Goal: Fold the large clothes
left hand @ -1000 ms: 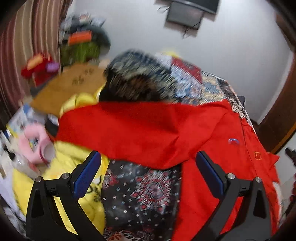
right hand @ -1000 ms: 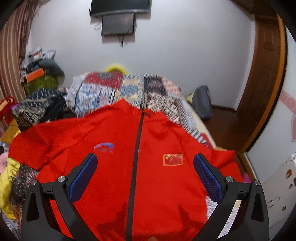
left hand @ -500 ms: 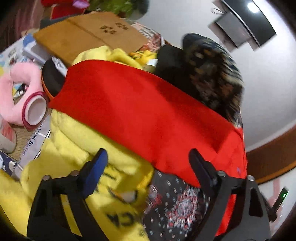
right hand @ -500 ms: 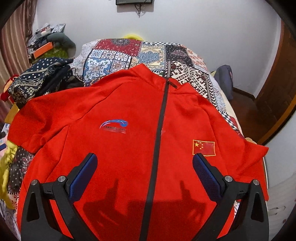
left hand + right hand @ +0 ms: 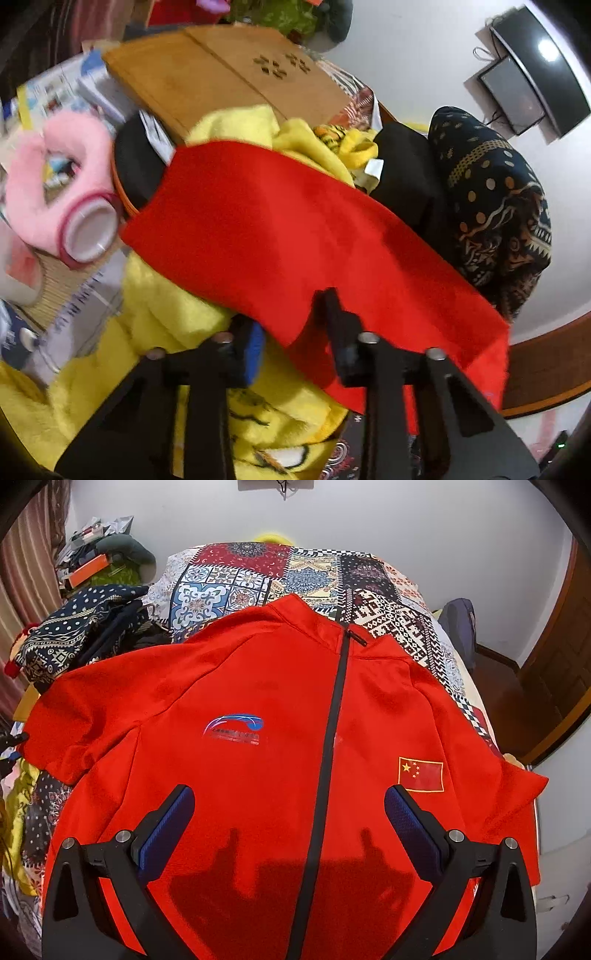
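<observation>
A large red zip-up jacket (image 5: 258, 686) lies front-up and spread on a patchwork-covered bed (image 5: 236, 572), with a black zipper, a blue logo and a flag patch. Its left sleeve (image 5: 280, 229) reaches out over a yellow plush blanket (image 5: 162, 310). My left gripper (image 5: 291, 325) has its jaws nearly together on the sleeve's lower edge. My right gripper (image 5: 288, 808) is open and empty, held above the jacket's lower front.
To the left of the bed are a wooden board (image 5: 221, 77), a pink plush item (image 5: 62, 181), papers, and dark patterned folded cloth (image 5: 495, 206), which also shows in the right wrist view (image 5: 77, 635). A wooden door (image 5: 557, 657) stands at right.
My left gripper has moved in onto the sleeve edge and closed from wide open to nearly shut. My right gripper has come closer over the jacket and stays open.
</observation>
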